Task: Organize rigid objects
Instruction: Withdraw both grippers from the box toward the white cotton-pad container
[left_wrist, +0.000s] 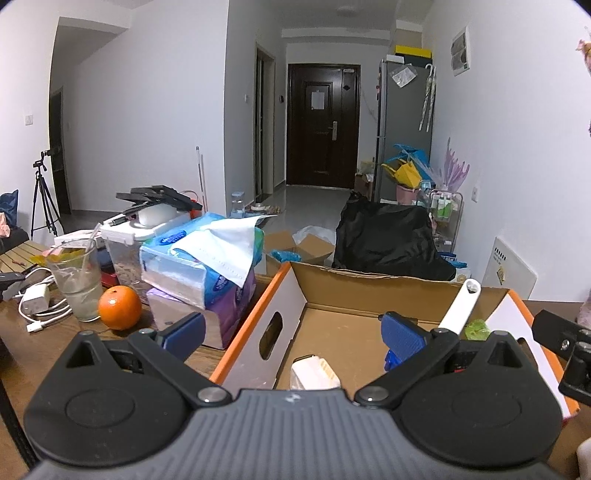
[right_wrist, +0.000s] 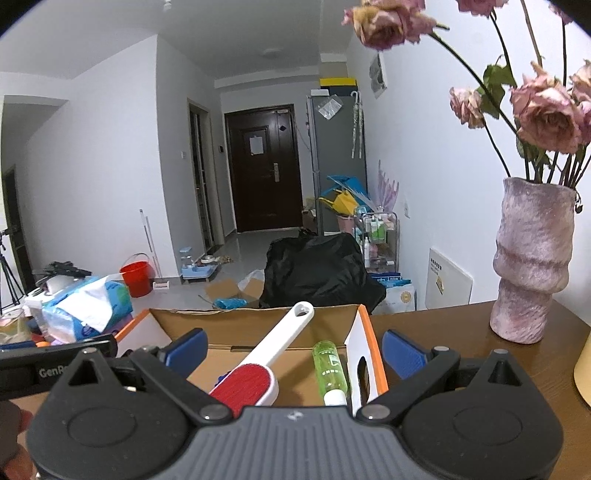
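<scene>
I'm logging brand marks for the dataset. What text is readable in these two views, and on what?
"GenR", cut off: on the left hand-held gripper, seen in the right wrist view.
Tissue packs: blue logos, too blurred to read.
Green bottle: label too small to read.
White board against the wall: print too small to read.
Paper on the door: no legible text.

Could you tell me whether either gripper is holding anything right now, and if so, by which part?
Nothing is held. The left gripper and the right gripper are both open and empty above the cardboard box.
</scene>
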